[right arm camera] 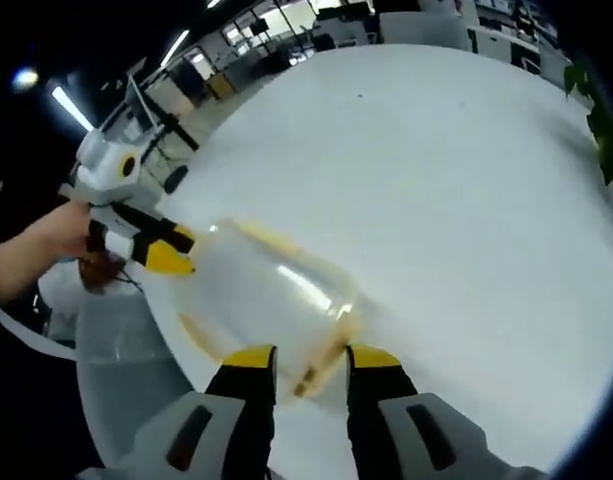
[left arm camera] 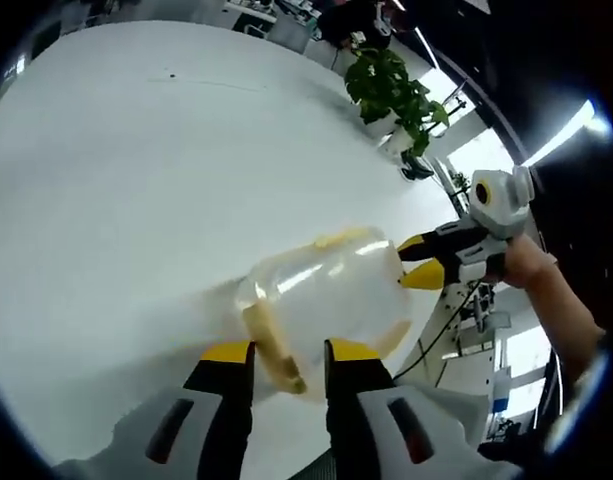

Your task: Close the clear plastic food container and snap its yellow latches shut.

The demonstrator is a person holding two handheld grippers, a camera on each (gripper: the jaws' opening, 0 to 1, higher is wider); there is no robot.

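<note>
White round table [left arm camera: 136, 180], edge curving past 3 o'clock in the left gripper view. Clear plastic food container [left arm camera: 326, 300] sits low of centre in that view, lid on, held up off the table between the two grippers. Its long axis runs from the left gripper [left arm camera: 289, 352] at 6 o'clock up toward the right gripper [left arm camera: 414, 262] at 3 o'clock. One yellow latch [left arm camera: 271, 350] at the near end lies between the left gripper's yellow-tipped jaws; the jaws stand close either side of that end and look clamped on it. A second yellow strip [left arm camera: 336, 238] shows along the far top edge.

At the far end the right gripper's jaws, seen side-on, are a little apart with tips at the container's rim; contact there cannot be told for certain. A hand [left arm camera: 531, 265] holds that gripper. Potted green plant [left arm camera: 396, 95] stands at 1 o'clock near the table edge.

In the right gripper view the container [right arm camera: 271, 295] lies with its long axis from 6 o'clock up-left toward 9 o'clock. The right gripper [right arm camera: 311, 360] has its jaws either side of the near end, pressed on the yellow latch [right arm camera: 321, 365] there. The left gripper [right arm camera: 171, 250] meets the far end at 9 o'clock, held by a hand [right arm camera: 56, 235]. Table [right arm camera: 466, 180] spreads from centre to 3 o'clock; plant leaves [right arm camera: 606, 130] clip the edge at 2 o'clock.
</note>
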